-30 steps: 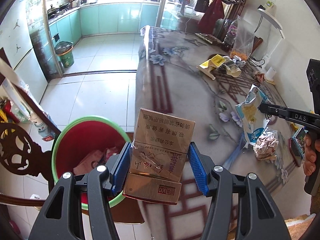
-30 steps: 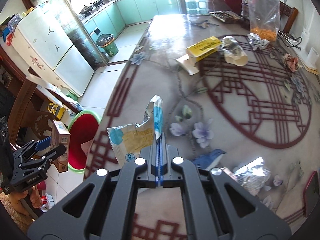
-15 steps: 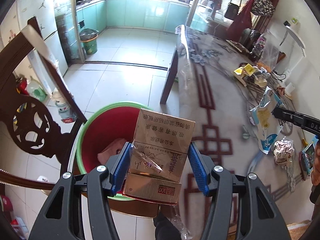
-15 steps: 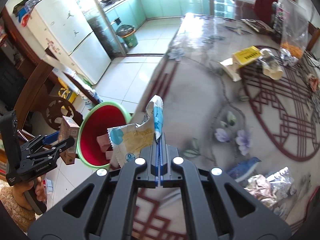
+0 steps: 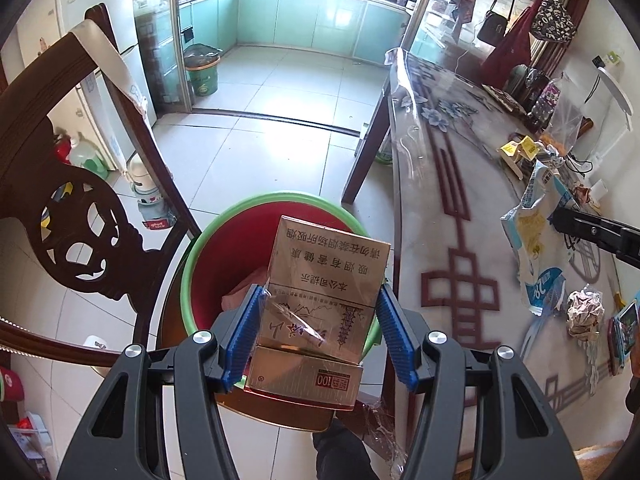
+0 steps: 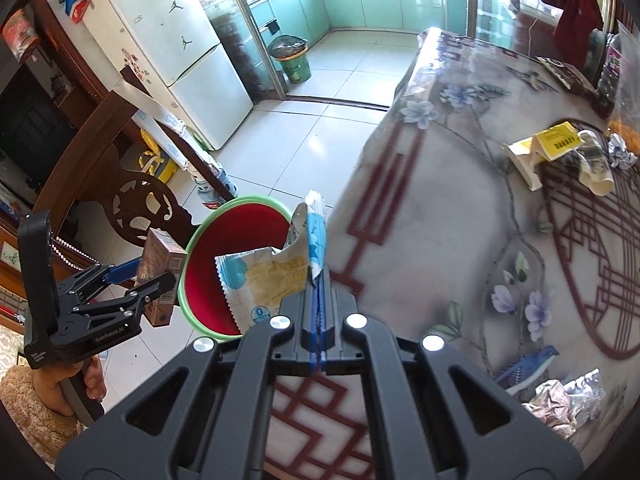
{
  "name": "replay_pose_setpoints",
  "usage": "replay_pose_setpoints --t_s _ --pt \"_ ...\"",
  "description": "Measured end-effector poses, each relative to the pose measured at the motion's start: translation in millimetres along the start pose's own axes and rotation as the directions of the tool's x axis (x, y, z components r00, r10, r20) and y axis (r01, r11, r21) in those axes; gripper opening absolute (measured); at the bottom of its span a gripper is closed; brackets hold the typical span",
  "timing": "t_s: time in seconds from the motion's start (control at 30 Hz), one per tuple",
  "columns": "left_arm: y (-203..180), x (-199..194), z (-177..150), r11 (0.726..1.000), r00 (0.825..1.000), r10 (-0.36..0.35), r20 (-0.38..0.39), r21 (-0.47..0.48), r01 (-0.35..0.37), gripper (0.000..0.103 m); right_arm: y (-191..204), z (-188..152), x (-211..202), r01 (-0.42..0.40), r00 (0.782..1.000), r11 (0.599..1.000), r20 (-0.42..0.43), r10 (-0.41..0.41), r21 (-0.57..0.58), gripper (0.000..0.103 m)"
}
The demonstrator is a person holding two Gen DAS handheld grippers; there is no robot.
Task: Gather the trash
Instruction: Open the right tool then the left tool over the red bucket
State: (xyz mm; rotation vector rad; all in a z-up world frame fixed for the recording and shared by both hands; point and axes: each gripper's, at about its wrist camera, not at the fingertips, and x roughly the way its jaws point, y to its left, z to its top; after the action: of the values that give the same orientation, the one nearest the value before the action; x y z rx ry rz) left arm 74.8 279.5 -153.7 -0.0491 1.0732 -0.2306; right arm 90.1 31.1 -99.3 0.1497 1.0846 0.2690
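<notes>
My left gripper (image 5: 320, 332) is shut on a gold cigarette carton (image 5: 320, 304) and holds it above the red bin with a green rim (image 5: 224, 248). In the right wrist view the left gripper (image 6: 136, 284) holds the carton (image 6: 162, 276) at the bin's (image 6: 204, 280) near-left rim. My right gripper (image 6: 319, 300) is shut on a blue-and-white snack wrapper (image 6: 268, 280), held over the bin's right side by the table edge. The wrapper (image 5: 536, 232) also shows in the left wrist view.
The patterned table (image 6: 460, 208) still holds a yellow torn box (image 6: 552, 144), a crumpled foil ball (image 6: 560, 400) and a clear bag at the far edge. A carved wooden chair (image 5: 60, 208) stands left of the bin. A second green bin (image 5: 202, 74) stands by the kitchen door.
Both grippers have swung left, off the table toward the bin. The carton now hangs over the bin's opening and the wrapper has come from over the tabletop to the bin's rim.
</notes>
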Motion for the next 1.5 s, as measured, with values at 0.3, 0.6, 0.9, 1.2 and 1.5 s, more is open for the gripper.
replay_pose_setpoints --t_s 0.3,0.6,0.9,1.2,1.5 --pt "10 16 8 0.999 0.999 -0.016 -0.037 -0.039 0.015 0.055 15 4 14 -0.037 0.999 0.999 -0.032 0.036 -0.025 0.001" --pt "19 33 12 0.999 0.997 0.013 -0.077 -0.046 -0.016 0.055 27 9 36 -0.082 0.993 0.996 -0.081 0.08 -0.029 0.001" --pt "33 35 19 0.997 0.997 0.013 -0.079 -0.075 -0.019 0.055 56 18 58 -0.13 0.986 0.987 -0.12 0.118 -0.099 0.001" --pt "45 30 25 0.994 0.998 0.023 -0.059 -0.106 -0.029 0.06 59 22 65 -0.164 0.979 0.982 -0.134 0.151 -0.089 0.002" --pt "52 20 28 0.99 0.999 0.043 -0.029 -0.135 -0.046 0.083 56 26 54 -0.171 0.983 0.982 -0.077 0.165 -0.08 0.044"
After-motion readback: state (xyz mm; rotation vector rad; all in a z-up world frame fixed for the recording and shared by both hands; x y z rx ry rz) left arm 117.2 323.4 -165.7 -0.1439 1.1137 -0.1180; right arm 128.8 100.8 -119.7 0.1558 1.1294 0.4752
